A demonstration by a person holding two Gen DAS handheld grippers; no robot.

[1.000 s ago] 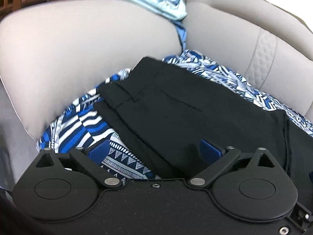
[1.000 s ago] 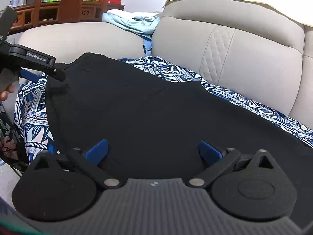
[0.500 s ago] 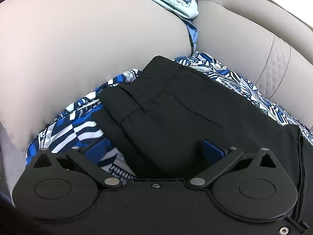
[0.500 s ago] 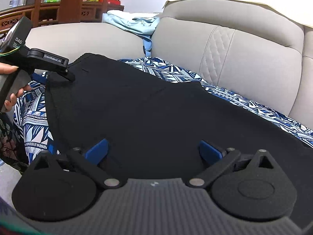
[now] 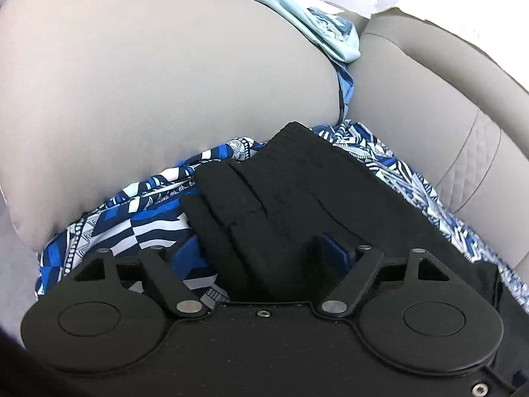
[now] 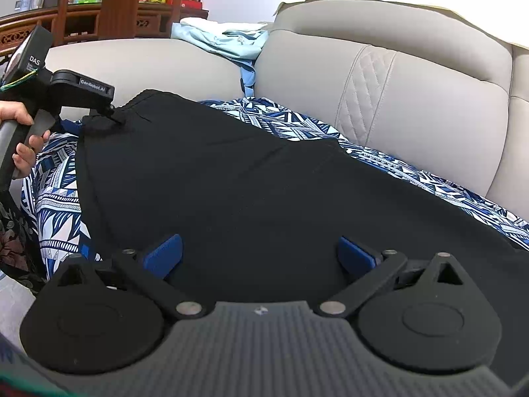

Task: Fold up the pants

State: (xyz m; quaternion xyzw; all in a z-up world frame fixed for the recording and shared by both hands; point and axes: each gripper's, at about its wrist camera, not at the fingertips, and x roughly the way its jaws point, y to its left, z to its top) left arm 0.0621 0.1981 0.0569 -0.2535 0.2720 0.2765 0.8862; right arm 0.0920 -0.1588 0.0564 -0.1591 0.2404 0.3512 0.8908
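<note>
Black pants (image 6: 231, 178) lie spread over a blue-and-white patterned cloth (image 6: 59, 178) on a beige sofa. My left gripper (image 5: 264, 251) has its jaws apart around the bunched waistband corner (image 5: 251, 198), which sits between the blue pads; whether they press it I cannot tell. In the right wrist view the left gripper (image 6: 112, 112) meets the pants' far left corner, which is lifted a little. My right gripper (image 6: 261, 251) is open, its blue pads wide apart over the near edge of the pants.
The sofa's rounded armrest (image 5: 148, 92) rises left of the pants and the backrest (image 6: 413, 92) runs behind them. A light blue garment (image 6: 228, 43) lies on top of the armrest. A wooden cabinet (image 6: 99, 16) stands beyond the sofa.
My left gripper has moved forward onto the waistband corner and raised it, bunching the fabric between its jaws. My right gripper has stayed still and open.
</note>
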